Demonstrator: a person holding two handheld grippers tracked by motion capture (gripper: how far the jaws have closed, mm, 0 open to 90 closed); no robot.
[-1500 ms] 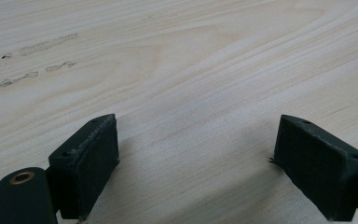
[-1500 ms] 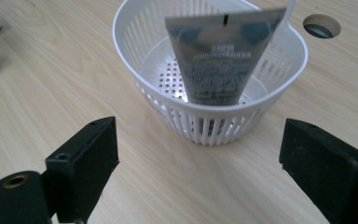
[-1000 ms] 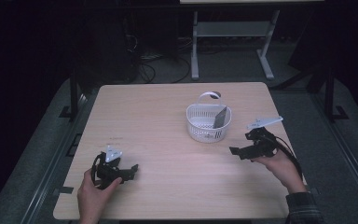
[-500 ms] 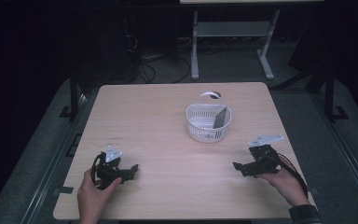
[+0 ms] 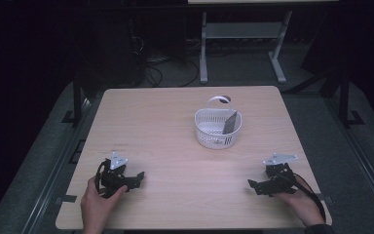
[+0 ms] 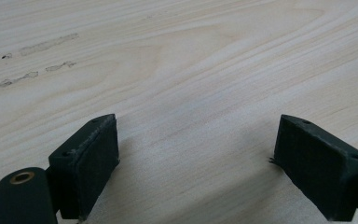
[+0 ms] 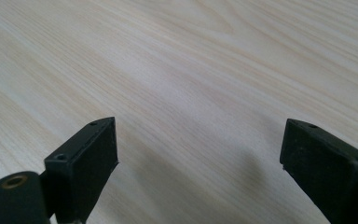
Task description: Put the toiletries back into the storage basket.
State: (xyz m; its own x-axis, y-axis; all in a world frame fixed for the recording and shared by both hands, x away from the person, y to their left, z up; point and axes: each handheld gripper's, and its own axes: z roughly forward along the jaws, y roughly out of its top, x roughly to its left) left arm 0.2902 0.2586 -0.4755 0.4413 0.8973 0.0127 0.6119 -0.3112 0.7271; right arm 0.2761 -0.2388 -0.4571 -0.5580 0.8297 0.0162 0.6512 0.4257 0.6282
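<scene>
A white plastic basket (image 5: pixel 213 138) with a handle stands right of the table's middle; a flat grey piece (image 5: pixel 231 122) leans inside it. My left gripper (image 5: pixel 139 176) rests on the wood near the front left, held by a hand, jaws pointing right. In the left gripper view this left gripper (image 6: pixel 196 140) is open with only bare wood between its pads. My right gripper (image 5: pixel 251 185) lies near the front right, held by the other hand, jaws pointing left. Seen in its own view, the right gripper (image 7: pixel 198 140) stands open over bare wood.
The light wooden table (image 5: pixel 160 117) has faint scuff marks (image 6: pixel 37 46) ahead of the left gripper. Beyond the far edge are a white frame's legs (image 5: pixel 203 53) and cables on a dark floor. Each gripper sits close to the table's near edge.
My right gripper has come back toward the near edge and down onto the table. The left gripper and the basket have stayed put.
</scene>
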